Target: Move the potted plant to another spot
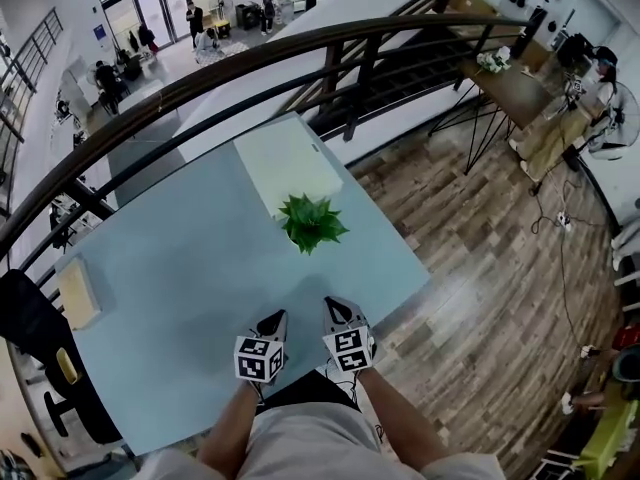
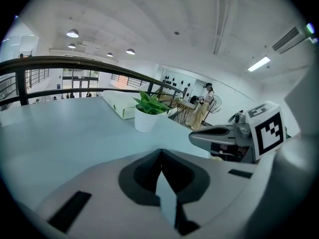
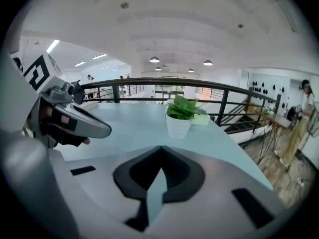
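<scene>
Left gripper (image 1: 278,317): 1 unit, at 6 o'clock in our head view, above the near part of the table (image 1: 180,258). We read its jaws as pressed together, tips meeting, nothing between them.

Right gripper (image 1: 333,307): 1 unit, just beside the left one on its 3 o'clock side. Its jaws are likewise closed tight and empty.

Potted plant (image 1: 312,223): 1 unit, green leaves in a white pot (image 3: 178,126), upright on the table at 12 o'clock from both grippers and apart from them. Neither gripper touches it.

White box (image 1: 290,163): 1 unit, flat on the table just beyond the plant, at its 11 o'clock.

Tan block (image 1: 78,293): 1 unit, at the table's edge, 9 o'clock from the grippers and well apart.

Railing (image 1: 250,53): 1 dark curved run past the table's far side, 12 o'clock.

Floor (image 1: 480,248): wood planks, 3 o'clock of the table.
</scene>
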